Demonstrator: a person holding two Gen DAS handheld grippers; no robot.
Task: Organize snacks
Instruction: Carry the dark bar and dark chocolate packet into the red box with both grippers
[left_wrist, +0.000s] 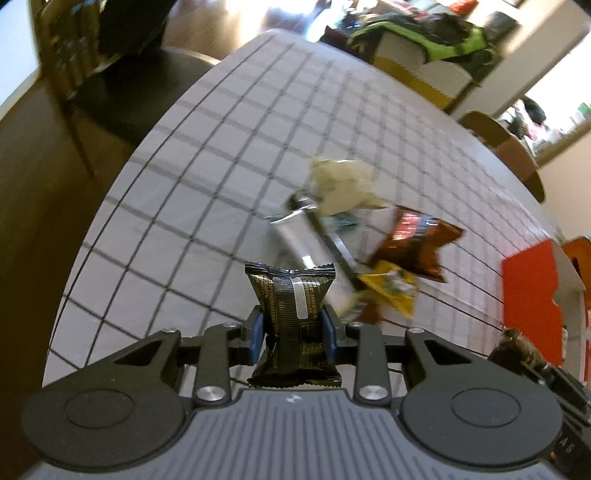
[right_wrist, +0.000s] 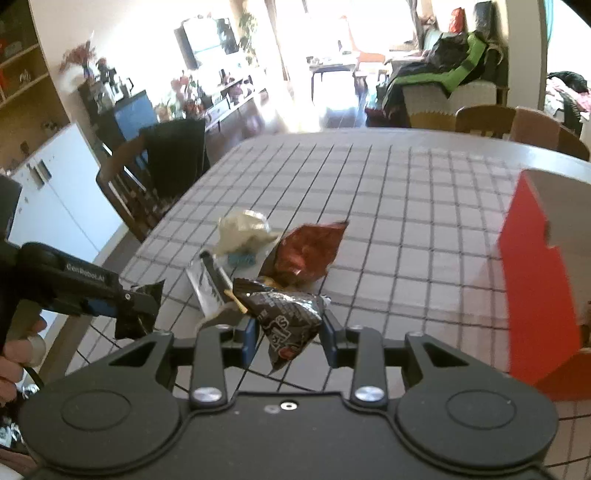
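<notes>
Grippers both loaded. Left gripper (left_wrist: 291, 328) has its blue pads pressed against the sides of a black-and-gold snack bar (left_wrist: 291, 314); the bar's long axis runs straight ahead along the fingers, far crimped end up and forward, near end tucked under the gripper body. Right gripper (right_wrist: 290, 332) is closed on a dark brown candy pouch (right_wrist: 286, 317), crinkled foil, roughly triangular, one pointed corner hanging down; its lettering is only partly legible.

Landmark: red cardboard box (right_wrist: 532, 288), open-topped, stepped cut-out on its front edge, right side cropped by the frame. Left of the box, on the checked tablecloth (right_wrist: 406, 206), lies the loose snack pile: a red-brown foil bag (right_wrist: 306, 254) nearest the box, a pale crumpled wrapper (right_wrist: 243, 230) beyond it, a silver flat packet (right_wrist: 203, 284) farthest left, long axis running diagonally away. A yellow packet (left_wrist: 391, 288) shows only in the left wrist view, which is motion-blurred, so the pile's edges are smeared. A small blue item under the pale wrapper cannot be identified.
</notes>
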